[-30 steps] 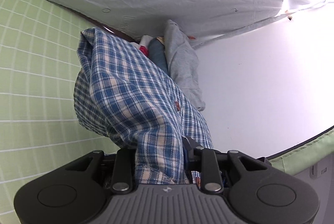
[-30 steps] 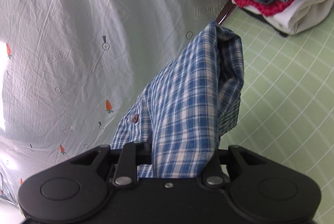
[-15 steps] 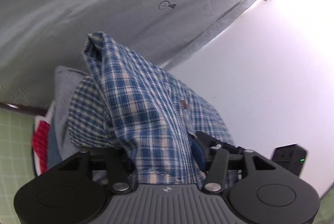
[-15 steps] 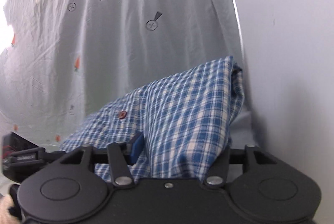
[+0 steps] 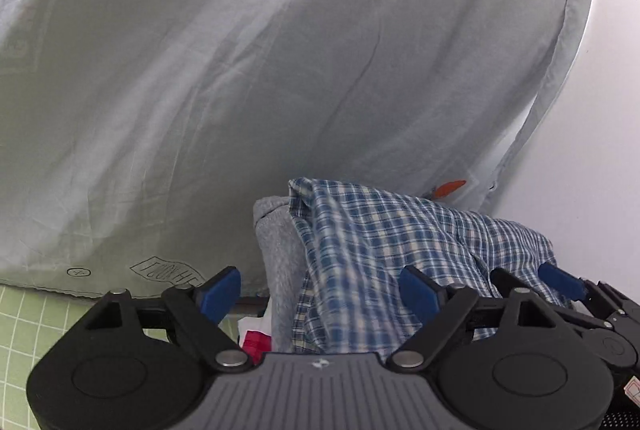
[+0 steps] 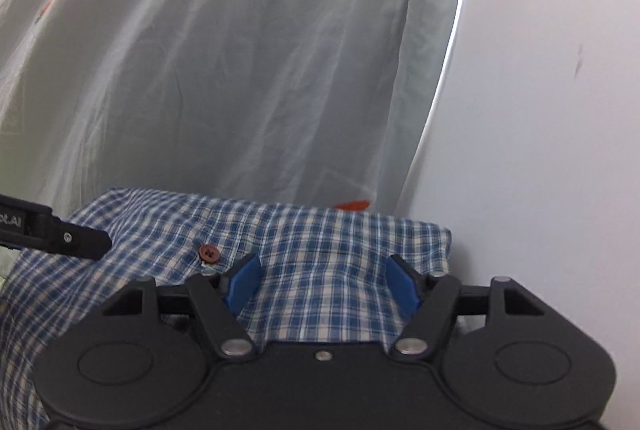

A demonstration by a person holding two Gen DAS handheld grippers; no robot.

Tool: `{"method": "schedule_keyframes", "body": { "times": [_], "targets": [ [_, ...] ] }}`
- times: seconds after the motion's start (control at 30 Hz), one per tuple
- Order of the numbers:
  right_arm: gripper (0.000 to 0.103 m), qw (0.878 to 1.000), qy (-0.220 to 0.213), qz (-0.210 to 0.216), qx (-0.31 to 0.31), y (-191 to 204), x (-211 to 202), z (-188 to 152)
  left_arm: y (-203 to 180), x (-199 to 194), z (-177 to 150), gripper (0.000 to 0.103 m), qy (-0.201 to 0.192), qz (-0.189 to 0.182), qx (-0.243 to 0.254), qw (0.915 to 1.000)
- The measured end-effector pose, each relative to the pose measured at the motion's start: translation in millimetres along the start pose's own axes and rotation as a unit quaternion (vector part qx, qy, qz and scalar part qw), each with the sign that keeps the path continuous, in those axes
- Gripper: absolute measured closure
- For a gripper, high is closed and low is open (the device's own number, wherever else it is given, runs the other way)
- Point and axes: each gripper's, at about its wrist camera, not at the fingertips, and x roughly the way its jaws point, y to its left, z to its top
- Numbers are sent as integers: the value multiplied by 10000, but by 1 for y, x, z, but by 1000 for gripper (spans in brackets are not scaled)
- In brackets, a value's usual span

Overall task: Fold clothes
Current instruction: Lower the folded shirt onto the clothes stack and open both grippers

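Closest in each wrist view, the black housing of the tool fills the lower edge and hides whatever lies directly beneath it. The left tool [image 5: 320, 294] has its blue-padded jaws spread and still opening, the pads clear of cloth on either side, with the folded edge of the blue plaid shirt [image 5: 384, 250] and a grey garment [image 5: 280, 270] lying in the gap beyond them. It points somewhat downward, toward the pile. The right tool [image 6: 324, 284] is likewise spread and opening, its two blue pads standing apart over the plaid shirt [image 6: 320, 250], which lies flat under them; neither pad visibly pinches the fabric. The shirt is a thin woven check in blue and cream with a small brown button [image 6: 209, 253], and it rests on top of a stack of clothes whose lower layers are mostly covered: only a strip of soft grey knit and a scrap of red and white cloth [image 5: 256, 340] show in the left view. At the left edge, a patch of the green gridded tabletop [image 5: 24, 318] shows, cut off by the housing. Behind the pile hangs a wrinkled pale sheet [image 5: 240, 69] printed with small symbols and an orange carrot partly hidden by the shirt. Farthest right stands a plain white wall [image 6: 540, 109].
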Motion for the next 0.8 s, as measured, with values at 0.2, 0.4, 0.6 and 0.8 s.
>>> {"method": "schedule_keyframes", "body": {
  "times": [0.2,0.4,0.6,0.8],
  "targets": [
    [16,9991,189,74,367,-15,7,-2,19,17,-7,14,307,60,-225,9993],
    [2,9996,10,-256,147,-4,-35,14,21,-30,-5,14,193,203,-34,9996],
    [1,9972,171,-397,606,-3,-95,18,22,-117,-16,4,-300,-25,255,9992],
    [1,9949,14,-285,971,24,-189,0,18,-210,-37,0,-766,-453,474,9949]
  ]
}}
